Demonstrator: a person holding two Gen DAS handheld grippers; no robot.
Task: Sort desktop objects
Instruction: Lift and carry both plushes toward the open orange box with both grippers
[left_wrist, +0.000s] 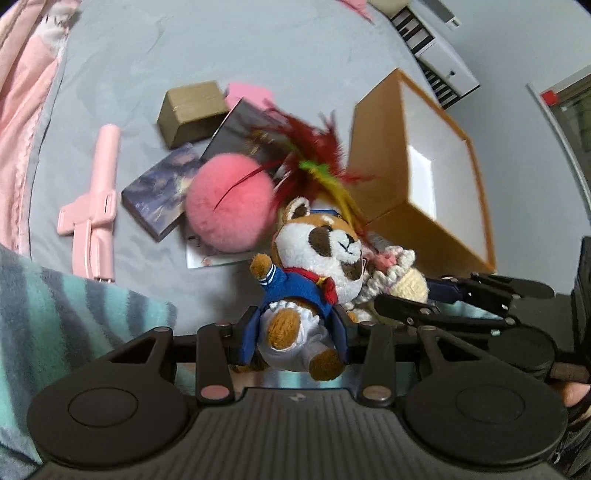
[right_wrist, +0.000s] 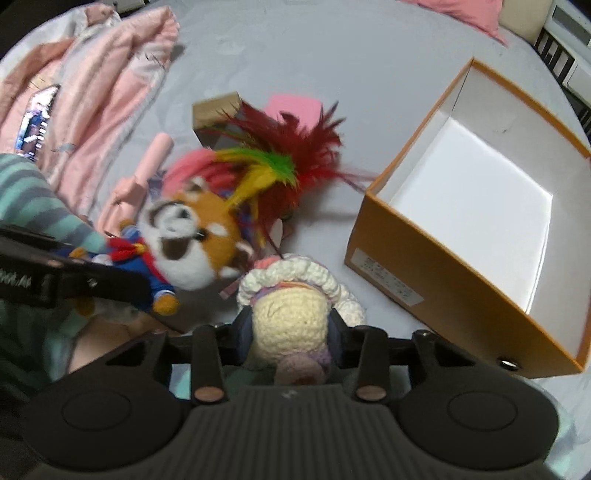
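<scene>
The left gripper (left_wrist: 295, 332) clamps a plush red panda (left_wrist: 314, 266); the right gripper (right_wrist: 290, 328) grips a crocheted doll (right_wrist: 291, 310) beside an open orange box (right_wrist: 443, 280).

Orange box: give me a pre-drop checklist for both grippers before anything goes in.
1. Left gripper shut on the red panda plush: ok.
2. Right gripper shut on the crochet doll: ok.
3. Orange box open, white inside bare: ok.
4. Either toy above the box opening: not ok, both beside it.
5. Feather toy apart from the plush: cannot tell, they overlap.
6. Doll hanging free of the sheet: cannot tell.
</scene>
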